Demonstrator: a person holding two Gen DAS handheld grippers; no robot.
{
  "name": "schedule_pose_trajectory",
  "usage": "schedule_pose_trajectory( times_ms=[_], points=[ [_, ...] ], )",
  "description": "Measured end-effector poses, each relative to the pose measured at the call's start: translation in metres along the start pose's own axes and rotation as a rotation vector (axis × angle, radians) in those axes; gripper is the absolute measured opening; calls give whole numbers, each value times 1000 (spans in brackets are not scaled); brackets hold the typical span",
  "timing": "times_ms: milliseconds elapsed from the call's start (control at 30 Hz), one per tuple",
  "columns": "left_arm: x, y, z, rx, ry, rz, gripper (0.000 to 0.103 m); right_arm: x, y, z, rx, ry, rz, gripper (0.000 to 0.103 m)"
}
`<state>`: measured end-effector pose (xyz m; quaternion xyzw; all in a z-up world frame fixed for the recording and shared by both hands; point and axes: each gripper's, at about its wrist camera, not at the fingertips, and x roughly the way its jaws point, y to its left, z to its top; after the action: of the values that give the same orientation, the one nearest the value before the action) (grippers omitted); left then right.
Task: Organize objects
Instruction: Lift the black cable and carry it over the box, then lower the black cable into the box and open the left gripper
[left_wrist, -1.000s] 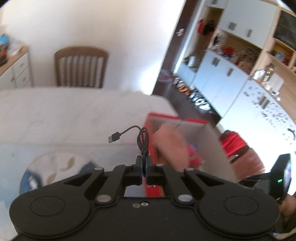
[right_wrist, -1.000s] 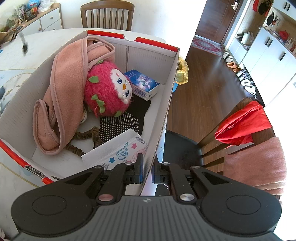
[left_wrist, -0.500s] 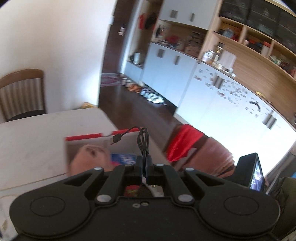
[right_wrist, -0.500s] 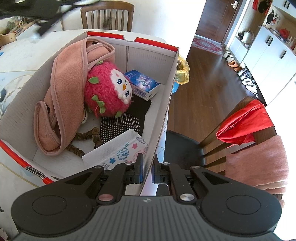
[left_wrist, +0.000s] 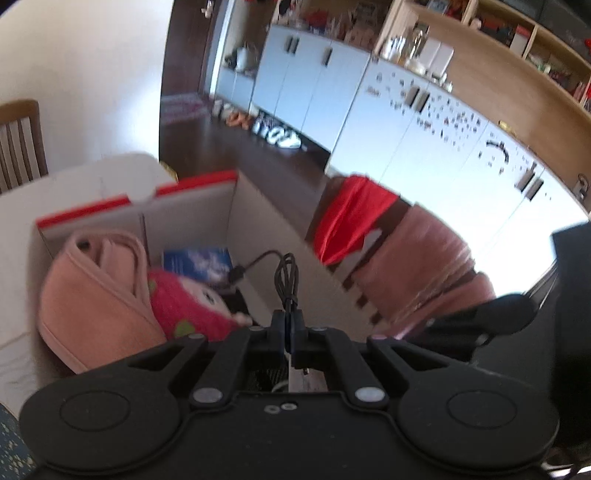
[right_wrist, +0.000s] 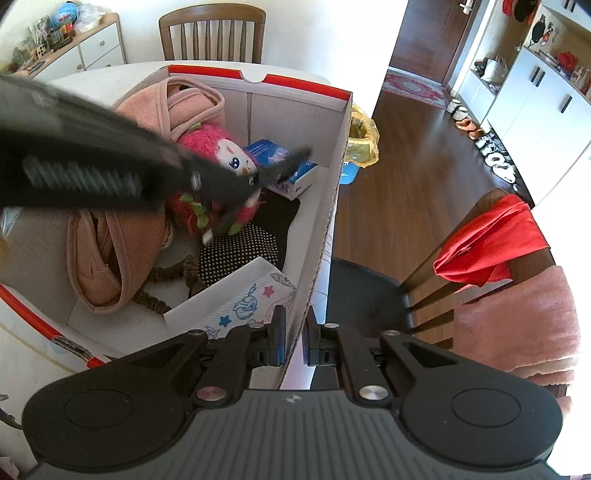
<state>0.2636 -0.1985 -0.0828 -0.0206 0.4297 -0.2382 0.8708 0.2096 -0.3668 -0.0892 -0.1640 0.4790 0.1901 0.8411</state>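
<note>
Left wrist view: left hand-held gripper (left_wrist: 290, 326) clamped on black cable (left_wrist: 286, 275) above box (left_wrist: 207, 182) interior, right hand-held gripper (right_wrist: 293, 338) pinching box's right wall; next, probably lower and release among plush toy (right_wrist: 218, 147).

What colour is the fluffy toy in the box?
Bright pink plush toy with green leaf bits; clearest in the right wrist view.

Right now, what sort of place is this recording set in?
Most likely a home's dining area, open to a hallway. A wooden dining chair stands at a pale table, shoes line the wood floor beside white cabinets, and a cardboard box of household items sits on the table.
</note>
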Motion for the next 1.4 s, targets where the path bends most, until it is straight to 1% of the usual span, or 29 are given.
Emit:
schedule_pose_trajectory(
  times_ms=[267,367,433,467,600,633,700,767,967,1100,1233,1367,1400],
  points=[
    [28,1,-16,3,157,-26,0,-1,-1,0,9,1,5,8],
    [32,4,-21,-4,195,-29,1,-1,-1,0,10,2,6,8],
    [36,6,-24,-11,228,-39,3,-1,-1,0,10,2,5,8],
    [37,6,-25,-8,239,-41,6,-1,-1,0,10,2,5,8],
    [41,6,-29,-4,259,-17,15,-1,0,0,11,3,5,8],
    [40,8,-30,-7,260,-15,16,-1,-1,0,10,2,5,8],
    [38,10,-31,-18,255,-10,25,-1,-1,0,10,2,5,8],
    [35,12,-32,-24,246,-9,31,-1,-1,0,10,2,5,8],
    [21,12,-31,-31,221,0,37,-1,-1,-1,11,3,3,8],
    [6,11,-28,-31,185,12,42,-1,-3,-2,9,4,-1,8],
    [-14,12,-25,-39,147,30,45,-1,-3,-2,7,4,-2,8],
    [-35,15,-22,-51,102,61,52,-2,-4,-3,3,6,-7,8],
    [-40,17,-21,-54,89,67,55,-2,-4,-2,2,6,-8,8]
  ],
)
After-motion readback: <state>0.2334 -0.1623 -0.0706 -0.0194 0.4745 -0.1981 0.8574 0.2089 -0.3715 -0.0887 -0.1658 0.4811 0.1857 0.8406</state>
